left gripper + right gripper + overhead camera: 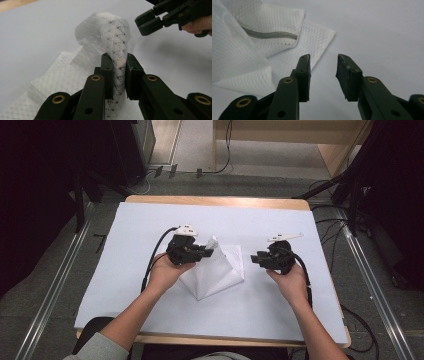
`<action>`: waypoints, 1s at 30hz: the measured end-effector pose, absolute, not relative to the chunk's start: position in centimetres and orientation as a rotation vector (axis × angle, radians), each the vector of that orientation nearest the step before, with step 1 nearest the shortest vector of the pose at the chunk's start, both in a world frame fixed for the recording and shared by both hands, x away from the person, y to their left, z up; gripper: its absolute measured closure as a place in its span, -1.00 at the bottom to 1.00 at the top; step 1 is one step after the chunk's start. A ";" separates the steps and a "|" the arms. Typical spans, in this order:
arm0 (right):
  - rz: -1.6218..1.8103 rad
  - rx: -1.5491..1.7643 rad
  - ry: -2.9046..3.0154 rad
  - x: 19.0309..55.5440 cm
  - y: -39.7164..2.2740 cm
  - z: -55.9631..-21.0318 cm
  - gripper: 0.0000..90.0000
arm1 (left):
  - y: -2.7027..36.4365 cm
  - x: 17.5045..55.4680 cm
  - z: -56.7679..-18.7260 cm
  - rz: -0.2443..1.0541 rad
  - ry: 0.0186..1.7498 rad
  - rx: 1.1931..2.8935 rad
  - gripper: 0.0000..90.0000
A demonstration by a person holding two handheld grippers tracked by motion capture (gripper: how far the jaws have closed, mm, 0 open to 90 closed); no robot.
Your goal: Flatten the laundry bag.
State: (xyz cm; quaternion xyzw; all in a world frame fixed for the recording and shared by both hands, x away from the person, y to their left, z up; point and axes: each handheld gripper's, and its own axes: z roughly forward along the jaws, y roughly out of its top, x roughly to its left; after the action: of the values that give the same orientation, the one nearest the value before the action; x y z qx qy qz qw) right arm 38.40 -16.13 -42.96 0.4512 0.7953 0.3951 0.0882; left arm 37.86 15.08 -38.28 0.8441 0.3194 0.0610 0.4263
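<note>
- Left gripper view: my left gripper (117, 72) pinches a bunched corner of the white mesh bag (110, 35), lifted off the white table cover (145, 225).
- My right gripper (323, 75) hangs open and empty; the bag's free corner (324, 32) lies just ahead, leftward.

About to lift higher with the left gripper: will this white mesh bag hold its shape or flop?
Probably flops: the mesh bag bunches and droops where the left gripper pinches it. Likely light, since that thin pinch raises a corner. The zipper side may hang lower.

No legible text or labels.
</note>
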 end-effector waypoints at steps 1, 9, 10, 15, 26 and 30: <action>1.176 1.343 2.367 38.4 -16.1 -43.0 0.46 | 14.8 37.8 -38.5 0.144 0.796 2.122 0.78; 1.163 1.355 2.367 38.5 -16.2 -43.0 0.46 | 13.0 37.2 -39.9 0.073 0.762 2.163 0.77; 1.161 1.357 2.369 38.4 -16.2 -43.0 0.46 | 12.7 37.2 -40.1 0.071 0.758 2.168 0.74; 1.163 1.359 2.369 38.4 -16.1 -43.0 0.46 | 11.5 36.9 -41.3 0.050 0.737 2.225 0.53; 1.166 1.360 2.369 38.4 -16.2 -43.0 0.46 | 11.8 36.0 -39.8 0.012 0.713 2.225 0.17; 1.169 1.360 2.370 38.4 -16.1 -43.0 0.47 | 12.7 36.0 -39.0 0.025 0.722 2.205 0.08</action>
State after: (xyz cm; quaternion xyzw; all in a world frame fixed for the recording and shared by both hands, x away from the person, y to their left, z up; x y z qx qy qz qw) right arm 38.41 -16.13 -42.98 0.4560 0.7945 0.3920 0.0847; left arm 35.98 12.72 -38.98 0.8712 0.2852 0.0097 0.3994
